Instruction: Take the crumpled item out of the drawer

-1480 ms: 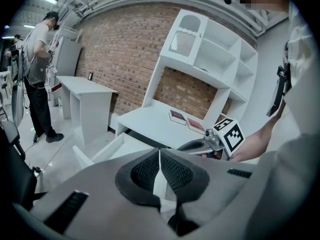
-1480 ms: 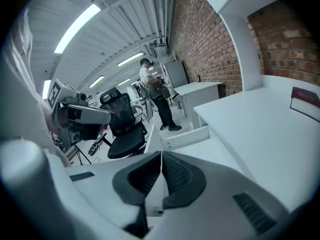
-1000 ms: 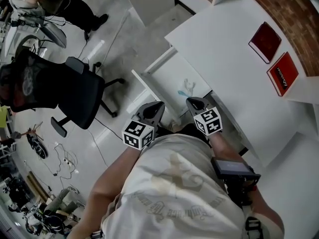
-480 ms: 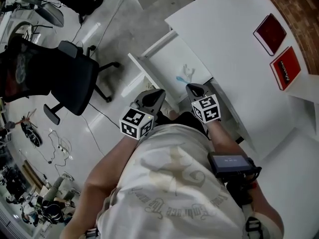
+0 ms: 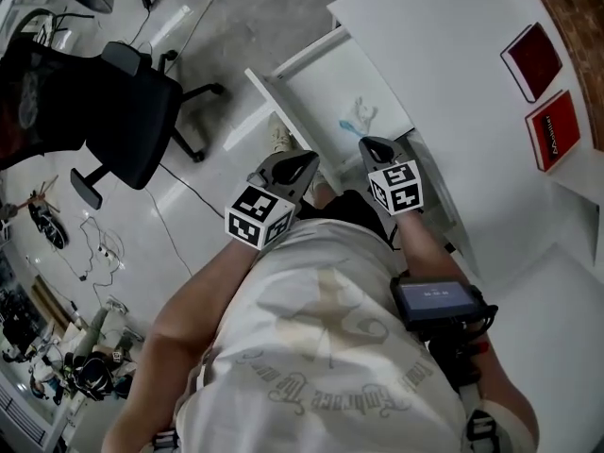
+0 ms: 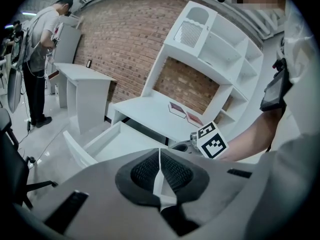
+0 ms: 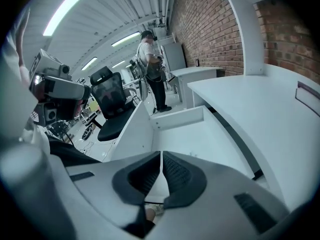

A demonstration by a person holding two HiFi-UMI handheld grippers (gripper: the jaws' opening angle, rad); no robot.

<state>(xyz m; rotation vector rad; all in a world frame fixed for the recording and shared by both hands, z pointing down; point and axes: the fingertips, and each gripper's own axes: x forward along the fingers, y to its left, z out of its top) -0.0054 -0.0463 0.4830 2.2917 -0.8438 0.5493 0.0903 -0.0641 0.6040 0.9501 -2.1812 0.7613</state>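
The white drawer (image 5: 326, 78) stands pulled out from the desk (image 5: 444, 55). In it lies the crumpled item (image 5: 360, 114), white with a bit of blue, near the desk side. My right gripper (image 5: 368, 143) is shut and empty, its tips just short of the item, over the drawer's near end. My left gripper (image 5: 308, 159) is shut too, holding nothing, over the drawer's near corner. In the left gripper view the shut jaws (image 6: 160, 156) point over the drawer (image 6: 117, 139). The right gripper view looks along its shut jaws (image 7: 161, 165) into the drawer (image 7: 187, 131); there the jaws hide the item.
Two red books (image 5: 531, 48) (image 5: 557, 128) lie on the desk at the right. A black office chair (image 5: 94, 102) stands on the floor left of the drawer, with cables beyond it. A person (image 7: 150, 69) stands far off by another desk. White shelving (image 6: 215, 54) rises behind the desk.
The head view has swung, so the chair and drawer sit further up the picture. My right gripper has sunk slightly toward the drawer. Both grippers stay shut and side by side.
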